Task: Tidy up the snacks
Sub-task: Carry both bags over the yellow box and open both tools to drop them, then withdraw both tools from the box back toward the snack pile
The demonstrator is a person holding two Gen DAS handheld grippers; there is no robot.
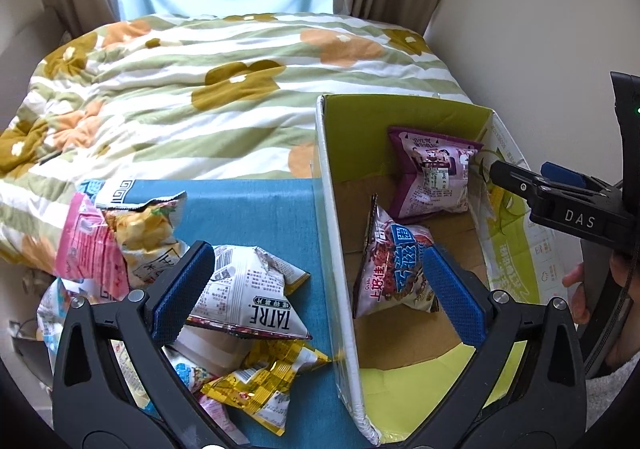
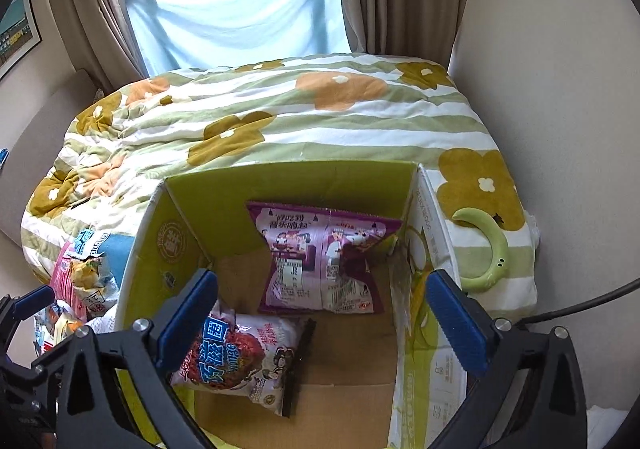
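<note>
An open cardboard box (image 1: pixel 338 249) (image 2: pixel 168 233) with green inner walls holds a purple snack bag (image 1: pixel 434 177) (image 2: pixel 324 257) at the back and a red-and-blue snack bag (image 1: pixel 396 269) (image 2: pixel 240 361) in front. A pile of loose snack bags lies left of the box on a blue mat (image 1: pixel 256 209): a white TATRE bag (image 1: pixel 248 293), a yellow bag (image 1: pixel 264 385), a pink bag (image 1: pixel 88 245). My left gripper (image 1: pixel 320 289) is open and empty, straddling the box's left wall. My right gripper (image 2: pixel 322 323) is open and empty above the box.
The box and mat sit on a bed with a green-striped floral quilt (image 1: pixel 208 89) (image 2: pixel 280 109). A green crescent-shaped object (image 2: pixel 488 245) lies on the quilt right of the box. A curtained window is behind; a wall stands at right.
</note>
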